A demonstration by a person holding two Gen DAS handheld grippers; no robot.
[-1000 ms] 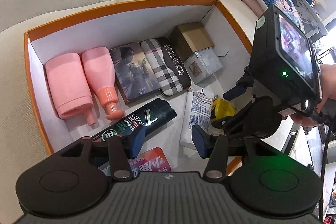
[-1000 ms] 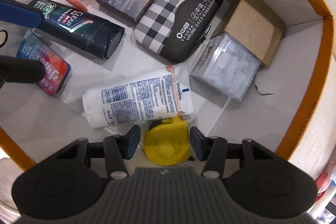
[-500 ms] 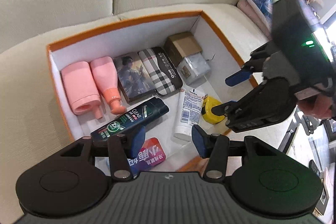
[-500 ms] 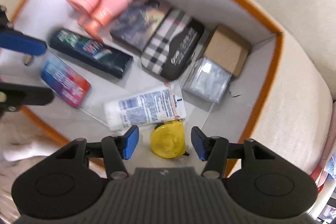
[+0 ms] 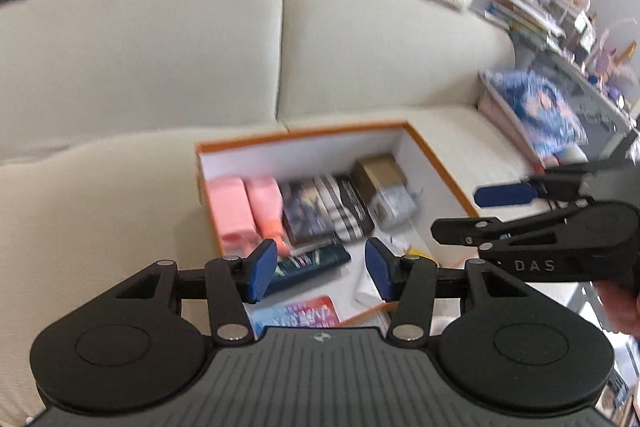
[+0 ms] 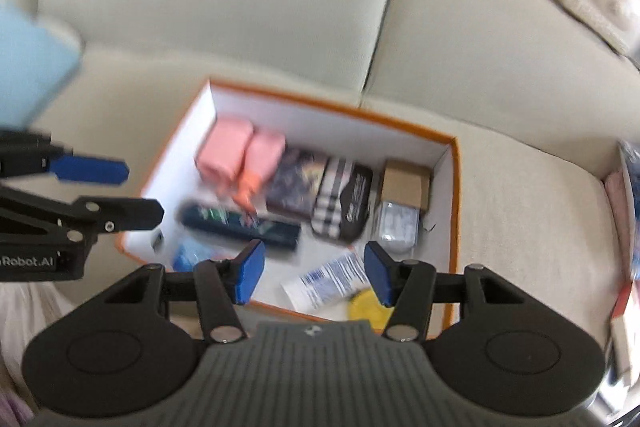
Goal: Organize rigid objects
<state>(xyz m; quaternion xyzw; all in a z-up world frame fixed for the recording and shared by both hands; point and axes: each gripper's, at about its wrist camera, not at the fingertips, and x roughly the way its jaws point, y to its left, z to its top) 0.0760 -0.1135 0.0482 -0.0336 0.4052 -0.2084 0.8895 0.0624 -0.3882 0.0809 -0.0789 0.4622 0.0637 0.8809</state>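
The left tool (image 5: 320,275) and the right tool (image 6: 314,277) are hanging above the box (image 6: 454,211), both released and gripping nothing. The box is sitting on the sofa (image 5: 140,67), holding two pink bottles (image 6: 240,157), a dark bottle (image 6: 240,225), a plaid case (image 6: 342,203) and, blurred, probably a white tube (image 6: 324,281).

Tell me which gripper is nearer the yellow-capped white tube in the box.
Right. The right gripper hangs open just above the white tube at the box's near edge; the left gripper, also open and empty, sits over the dark bottle, further along that edge.
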